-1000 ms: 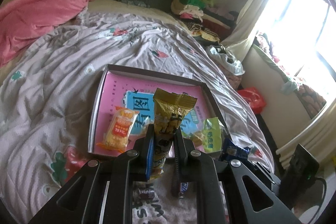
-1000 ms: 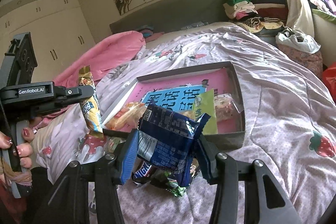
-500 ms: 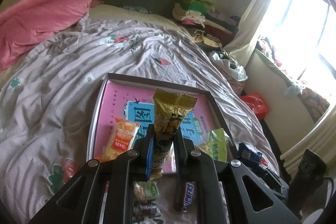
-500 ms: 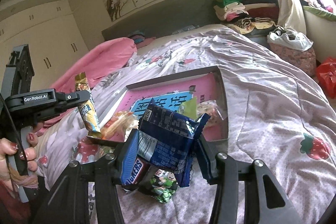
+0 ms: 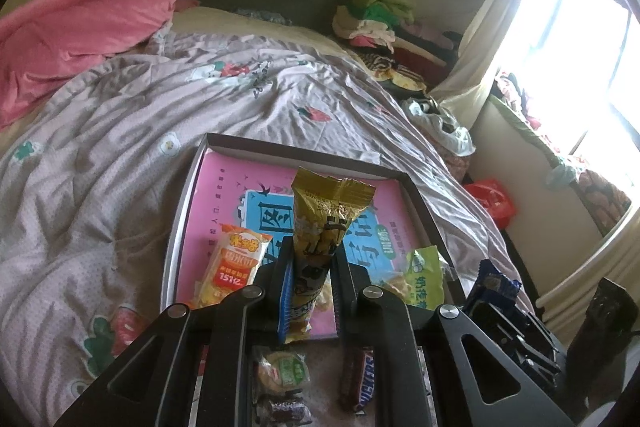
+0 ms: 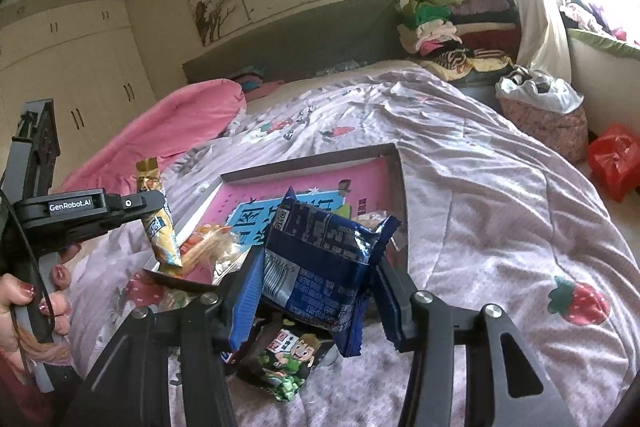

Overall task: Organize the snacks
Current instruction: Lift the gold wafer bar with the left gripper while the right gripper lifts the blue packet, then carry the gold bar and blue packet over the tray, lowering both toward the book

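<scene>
My left gripper [image 5: 311, 269] is shut on a tall gold snack packet [image 5: 325, 215], held upright above the near edge of a shallow box [image 5: 280, 149] with a pink and blue picture inside. An orange packet [image 5: 234, 263] and a green packet [image 5: 425, 277] lie in the box. My right gripper [image 6: 316, 291] is shut on a dark blue wrapped packet [image 6: 324, 267], lifted over the bedcover near the box [image 6: 316, 161]. The right wrist view also shows the left gripper [image 6: 150, 205] with the gold packet [image 6: 158, 223] and a hand [image 6: 24, 311] on its handle.
On the bedcover in front of the box lie a Snickers bar [image 5: 360, 377], a round green-labelled snack [image 5: 282, 371] and a green cartoon packet [image 6: 290, 363]. A pink duvet [image 5: 76, 31] fills the far left. Folded clothes [image 5: 372, 19] and a red bag [image 5: 490, 201] sit at right.
Both views have drawn back a little from the box, so loose snacks on the cover below the grippers have come into sight. Both grips are unchanged.
</scene>
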A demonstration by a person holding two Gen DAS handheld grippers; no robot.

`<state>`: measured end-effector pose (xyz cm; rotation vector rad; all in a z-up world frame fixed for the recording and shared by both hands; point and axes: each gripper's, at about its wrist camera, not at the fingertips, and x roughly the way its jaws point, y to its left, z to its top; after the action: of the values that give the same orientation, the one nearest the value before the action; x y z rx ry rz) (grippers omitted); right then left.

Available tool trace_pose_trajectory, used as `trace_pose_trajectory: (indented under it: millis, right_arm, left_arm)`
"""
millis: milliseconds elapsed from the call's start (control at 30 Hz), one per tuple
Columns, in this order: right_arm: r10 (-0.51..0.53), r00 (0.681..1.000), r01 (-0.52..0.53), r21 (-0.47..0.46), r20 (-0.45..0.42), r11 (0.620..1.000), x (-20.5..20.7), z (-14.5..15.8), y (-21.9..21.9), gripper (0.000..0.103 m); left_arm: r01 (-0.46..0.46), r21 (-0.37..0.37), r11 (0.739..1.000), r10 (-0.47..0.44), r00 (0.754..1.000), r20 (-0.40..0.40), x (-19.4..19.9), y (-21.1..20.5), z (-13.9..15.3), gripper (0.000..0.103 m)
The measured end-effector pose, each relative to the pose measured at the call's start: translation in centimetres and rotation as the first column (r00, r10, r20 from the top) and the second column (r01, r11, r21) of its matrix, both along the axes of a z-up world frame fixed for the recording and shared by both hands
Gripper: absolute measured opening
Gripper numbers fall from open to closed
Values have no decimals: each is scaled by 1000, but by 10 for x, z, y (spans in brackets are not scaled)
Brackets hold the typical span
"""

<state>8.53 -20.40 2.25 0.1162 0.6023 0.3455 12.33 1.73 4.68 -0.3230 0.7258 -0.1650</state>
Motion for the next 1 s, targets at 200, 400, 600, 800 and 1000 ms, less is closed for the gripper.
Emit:
trace_pose_trajectory:
  millis: [200, 400, 600, 800, 1000]
  right_arm:
    - [-4, 1000, 4, -1, 3, 1000, 1, 0, 0, 51]
    - [-9, 1000, 9, 0, 0, 1000, 7, -2, -1, 51]
    - [-10, 1000, 10, -3, -5, 1000, 12, -5, -1, 51]
    - [-21, 1000, 21, -8, -14, 1000, 20, -9, -2, 51]
    - [-28, 1000, 27, -23, -12, 999, 28, -11, -3, 51]
  left_arm:
    - [-5, -8, 1000, 5, 1000, -1, 1, 0, -4, 17]
    - [0, -10, 1000, 0, 1000, -8, 6, 0, -12, 17]
    - [3, -19, 1000, -3, 1000, -12, 12, 0, -19, 17]
    - [0, -28, 1000, -1, 1000, -26, 16, 4, -28, 17]
    - [-8, -29, 1000, 7, 999, -33, 18, 6, -33, 17]
